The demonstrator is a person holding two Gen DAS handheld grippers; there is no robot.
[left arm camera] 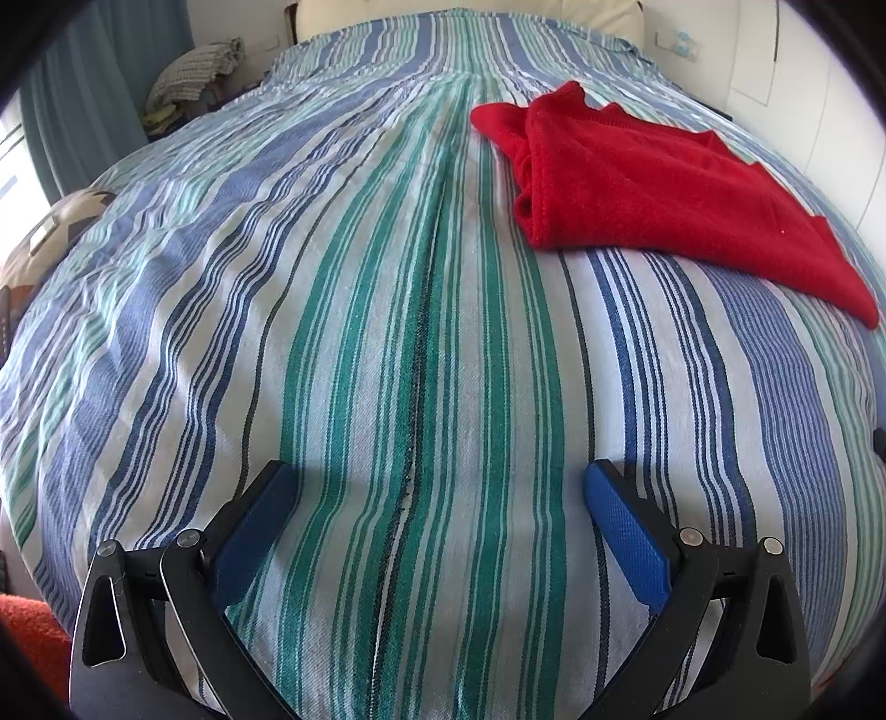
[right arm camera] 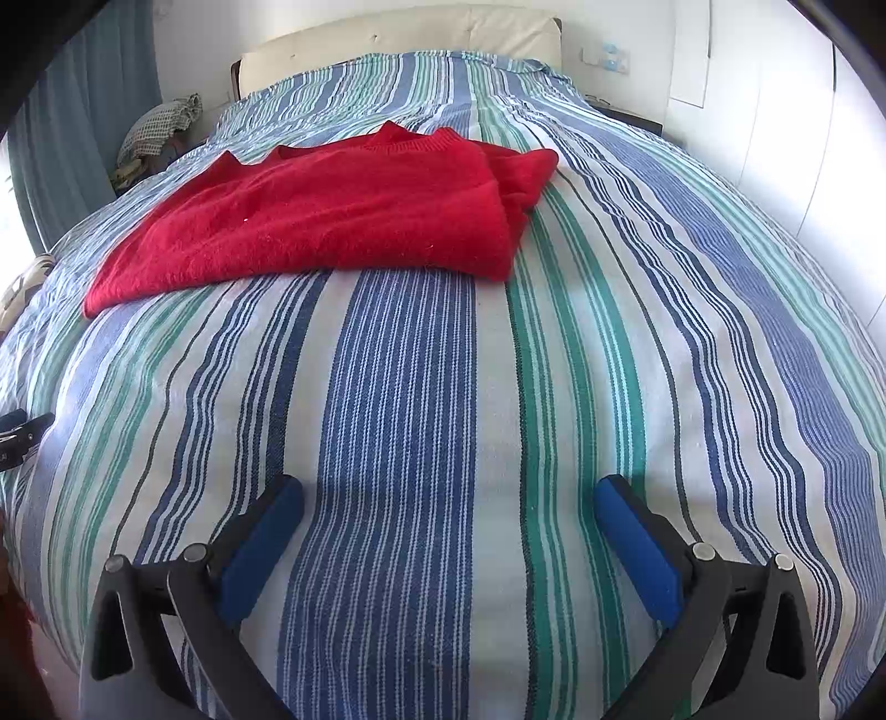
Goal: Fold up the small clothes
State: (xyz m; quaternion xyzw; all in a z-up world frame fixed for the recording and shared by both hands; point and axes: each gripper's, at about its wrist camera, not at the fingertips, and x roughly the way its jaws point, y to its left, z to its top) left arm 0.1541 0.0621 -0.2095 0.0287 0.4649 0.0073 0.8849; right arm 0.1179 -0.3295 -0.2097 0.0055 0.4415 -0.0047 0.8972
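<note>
A red knitted garment (left arm camera: pixel 653 188) lies folded on the striped bedspread (left arm camera: pixel 387 332), up and to the right in the left wrist view. In the right wrist view the same red garment (right arm camera: pixel 332 221) lies ahead and left of centre, folded over with its neck edge at the far side. My left gripper (left arm camera: pixel 437 482) stands open over bare bedspread, well short of the garment, nothing between its blue pads (left arm camera: pixel 626 531). My right gripper (right arm camera: pixel 448 493) is open too, wide, over the bedspread (right arm camera: pixel 398 415), with the garment a good way beyond its fingertips.
A cream headboard (right arm camera: pixel 398 39) closes the far end of the bed. A checked cloth bundle (right arm camera: pixel 160 127) sits at the far left beside a teal curtain (right arm camera: pixel 83 111). White wall and cupboard fronts (right arm camera: pixel 775 138) run along the right. An orange fabric (left arm camera: pixel 27 631) shows at the lower left.
</note>
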